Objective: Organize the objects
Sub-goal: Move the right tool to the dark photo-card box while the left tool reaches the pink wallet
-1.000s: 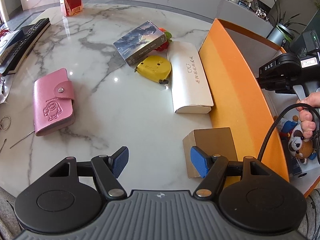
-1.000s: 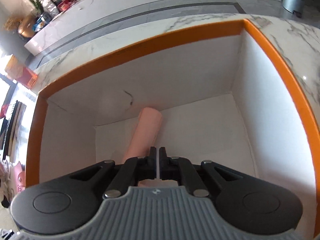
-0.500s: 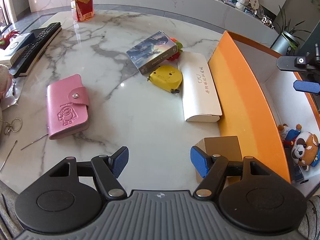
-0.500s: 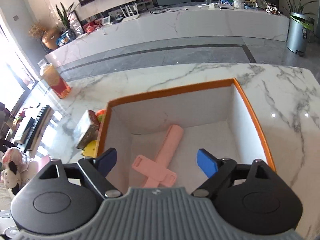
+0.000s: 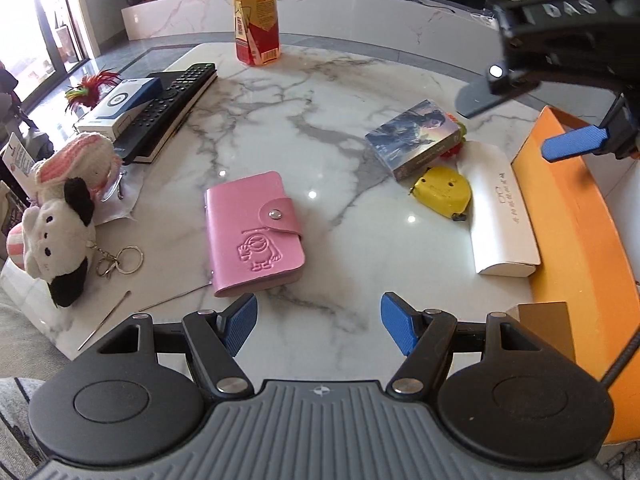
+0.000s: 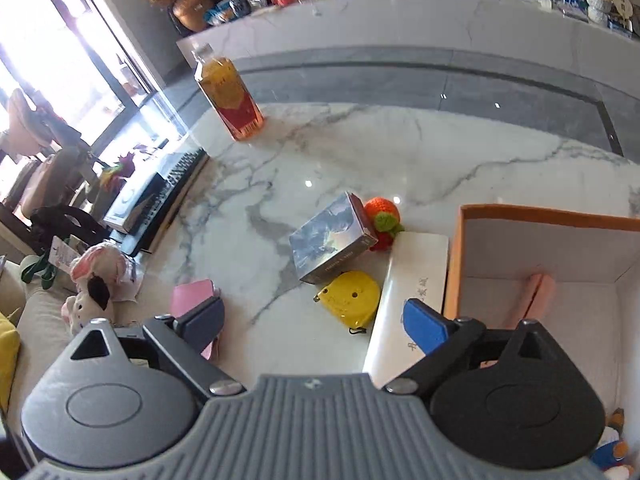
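Both tongs spread wide and empty. Left tongs low over the near edge of the marble worktop, aimed at the pink wallet just ahead, probably the next pick. Right tongs raised above the worktop beside the orange box, blue pads apart, nothing between them.

Loose things lying flat and unsorted: wallet of smooth embossed leatherette with a snap flap; glossy card box leaning against a knitted orange toy; rounded yellow tape measure of hard plastic just beside a long white case, which lies along the orange box's outer wall. Inside the box, white walls and a pink tube-like piece on the floor, already stowed; small plush toys at the near corner.

Further left, a remote, a fluffy plush keychain and a drink bottle upright, well apart from the box.
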`<state>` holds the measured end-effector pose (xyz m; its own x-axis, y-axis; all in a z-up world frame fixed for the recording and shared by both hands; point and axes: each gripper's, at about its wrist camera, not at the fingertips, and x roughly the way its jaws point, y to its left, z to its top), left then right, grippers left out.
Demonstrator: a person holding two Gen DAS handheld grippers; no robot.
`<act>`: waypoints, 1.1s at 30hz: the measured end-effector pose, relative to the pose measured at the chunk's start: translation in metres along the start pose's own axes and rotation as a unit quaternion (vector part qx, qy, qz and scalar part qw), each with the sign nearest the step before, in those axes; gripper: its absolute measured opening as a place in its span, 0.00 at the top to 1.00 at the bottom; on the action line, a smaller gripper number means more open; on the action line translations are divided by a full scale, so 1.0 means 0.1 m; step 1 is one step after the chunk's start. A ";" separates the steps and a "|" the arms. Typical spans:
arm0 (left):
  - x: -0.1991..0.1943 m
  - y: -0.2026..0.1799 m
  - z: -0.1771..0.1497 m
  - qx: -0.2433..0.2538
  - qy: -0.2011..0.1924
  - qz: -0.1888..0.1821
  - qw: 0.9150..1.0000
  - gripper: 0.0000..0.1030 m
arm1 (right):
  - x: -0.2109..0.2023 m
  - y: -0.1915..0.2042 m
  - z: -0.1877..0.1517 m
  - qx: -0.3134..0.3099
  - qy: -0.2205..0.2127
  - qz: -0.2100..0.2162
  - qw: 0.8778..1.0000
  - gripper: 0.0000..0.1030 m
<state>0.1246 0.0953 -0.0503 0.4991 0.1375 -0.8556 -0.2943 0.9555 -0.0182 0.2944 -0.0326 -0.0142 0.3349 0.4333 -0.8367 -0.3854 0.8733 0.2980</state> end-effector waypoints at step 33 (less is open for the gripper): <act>0.76 0.47 0.65 -0.064 0.015 0.014 0.998 0.12 | 1.32 -0.22 0.37 0.208 0.004 -0.048 0.977 0.18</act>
<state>0.2019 0.1677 -0.0827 0.4649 0.1544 -0.8718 -0.4110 0.9098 -0.0580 0.3784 0.0135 -0.1140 0.3452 0.3443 -0.8731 0.0314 0.9255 0.3773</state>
